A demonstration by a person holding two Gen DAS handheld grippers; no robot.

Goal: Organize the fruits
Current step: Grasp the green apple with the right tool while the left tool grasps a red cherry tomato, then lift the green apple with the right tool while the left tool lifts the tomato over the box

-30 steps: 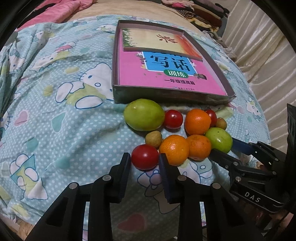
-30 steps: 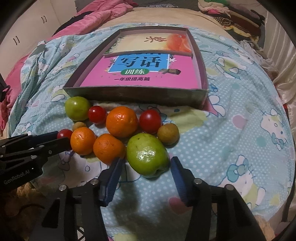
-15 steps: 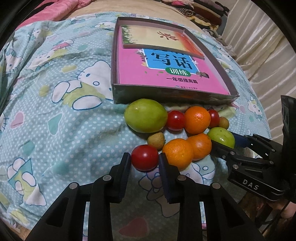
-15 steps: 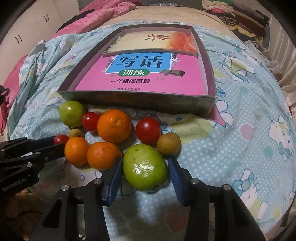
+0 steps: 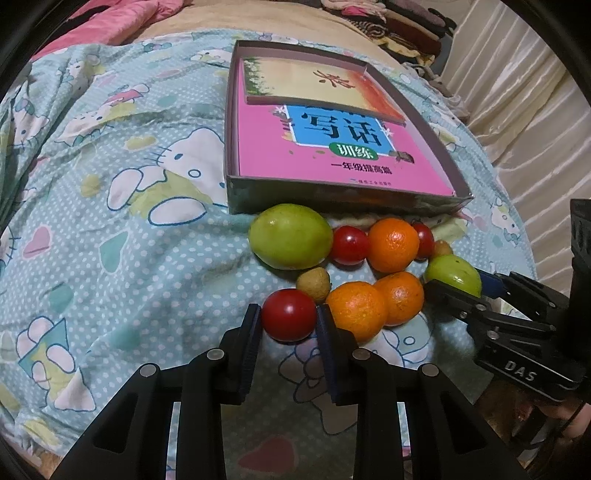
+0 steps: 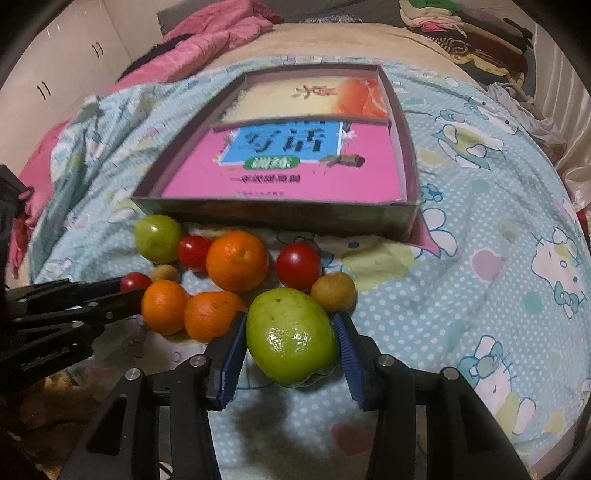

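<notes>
Fruits lie in a cluster on the bed in front of a shallow box (image 5: 340, 197). My left gripper (image 5: 289, 320) has its jaws closed against a red tomato (image 5: 289, 319). My right gripper (image 6: 291, 334) has its blue pads against the sides of a large green fruit (image 6: 291, 339). The same green fruit shows in the left wrist view (image 5: 452, 277), and the held tomato shows in the right wrist view (image 6: 135, 281). Oranges (image 5: 356, 310) (image 5: 393, 244) (image 6: 237, 260), other tomatoes (image 5: 349, 245) (image 6: 298, 266), a second green fruit (image 5: 290, 246) and small brown fruits (image 5: 314, 283) (image 6: 333, 291) lie between.
The box (image 6: 280, 214) holds a pink book (image 6: 288, 173) and a cream-orange one (image 6: 314, 96). The bed has a light-blue cartoon-print sheet (image 5: 110, 221). A pink quilt (image 6: 214, 33) and piled clothes (image 6: 461, 29) lie at the far end. A curtain (image 5: 524, 92) hangs at the right.
Both grippers moved forward and closed in: the left jaws now flank and touch the red tomato, and the right jaws closed onto the large green fruit.
</notes>
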